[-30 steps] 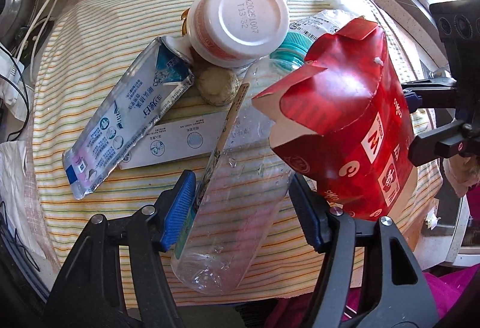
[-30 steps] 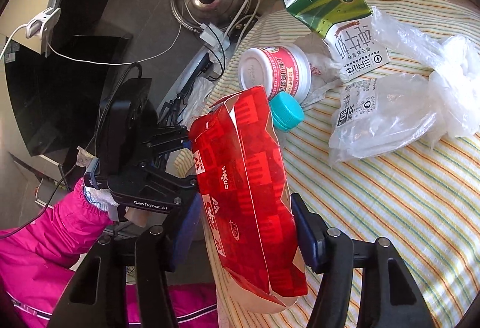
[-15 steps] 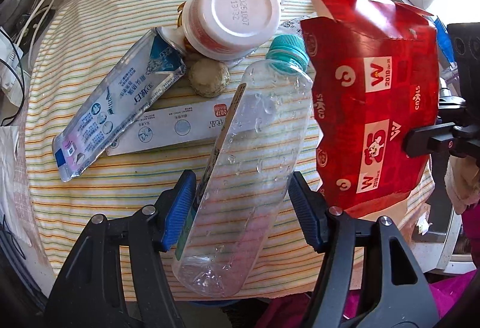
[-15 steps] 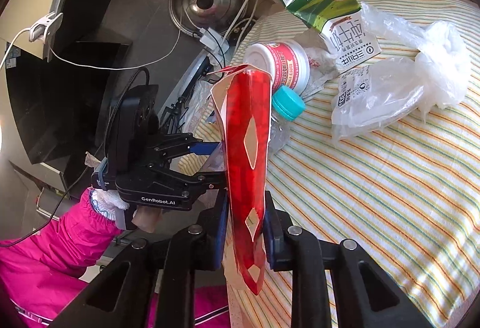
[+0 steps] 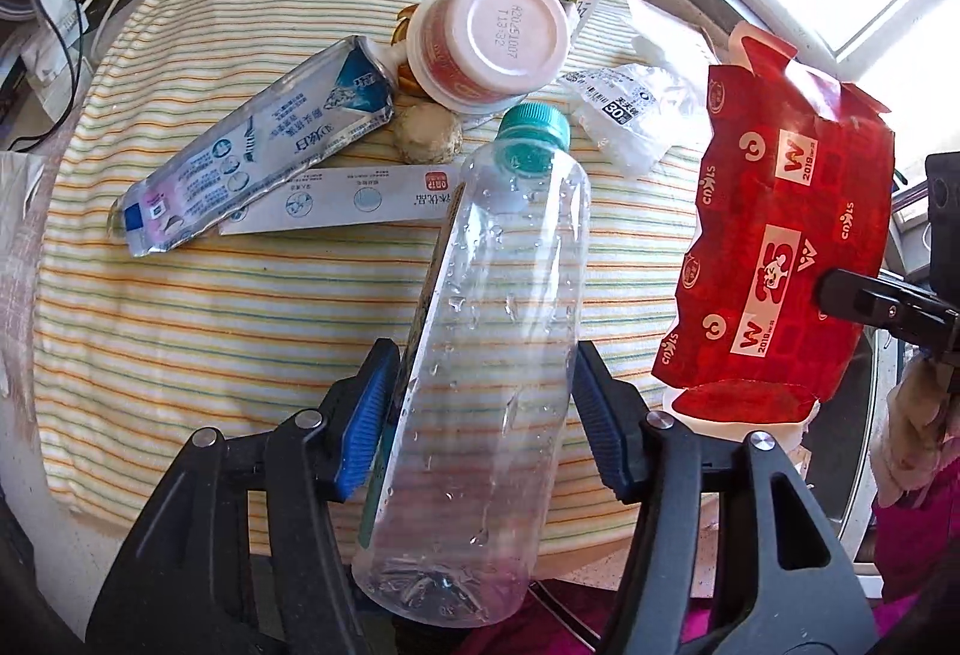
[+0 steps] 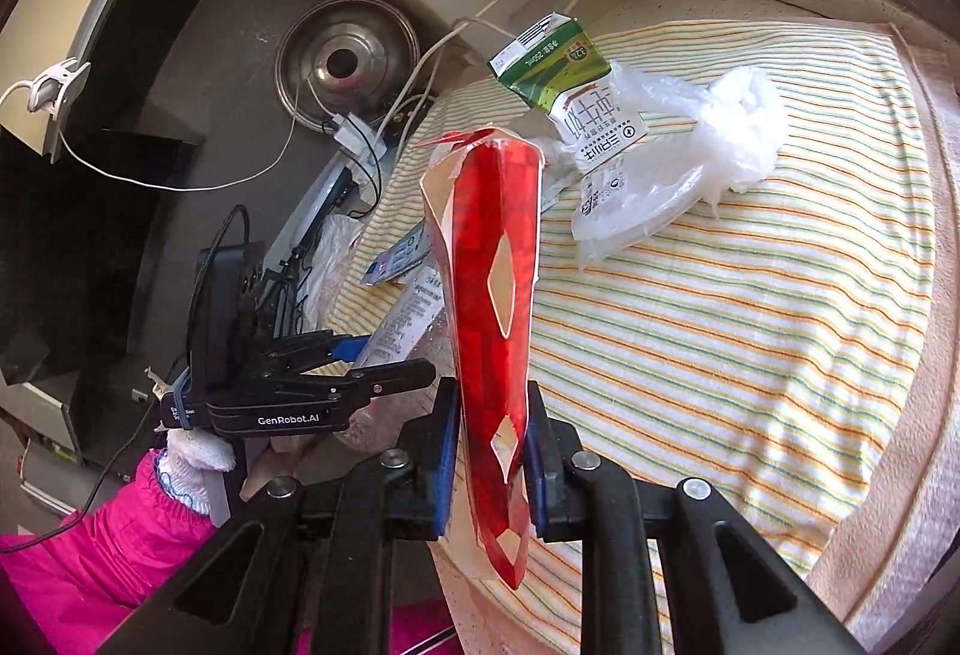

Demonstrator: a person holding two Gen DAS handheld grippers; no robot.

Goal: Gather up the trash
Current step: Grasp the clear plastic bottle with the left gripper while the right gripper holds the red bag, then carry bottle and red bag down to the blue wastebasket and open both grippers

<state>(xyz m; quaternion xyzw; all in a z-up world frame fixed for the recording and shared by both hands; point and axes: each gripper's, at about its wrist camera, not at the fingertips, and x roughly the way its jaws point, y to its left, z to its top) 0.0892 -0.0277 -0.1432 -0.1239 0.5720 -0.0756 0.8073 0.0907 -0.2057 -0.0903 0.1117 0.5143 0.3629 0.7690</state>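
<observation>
The clear plastic bottle lies between the jaws of the left gripper, its teal cap pointing away from them and its base hanging past the desk edge toward the camera. These jaws are closing: the left blue pad touches the loose label strip along the bottle's side, the right pad sits at the wall, and a firm squeeze is not evident. The risk, as I judge it, is a slip. The wall is wet with droplets, thin and round, so it may buckle or squirt forward out of the pads, and a pad that catches only the label could peel it instead of gripping.

To the right of those jaws, the red paper bag is clenched flat in the right gripper and held clear of the desk. Its mouth is pressed nearly shut, so putting the bottle in would likely fail unless it opens.

Beyond the jaws lie a toothpaste tube, an upturned cup, a milk carton and crumpled plastic; a lifted bottle could knock them.
</observation>
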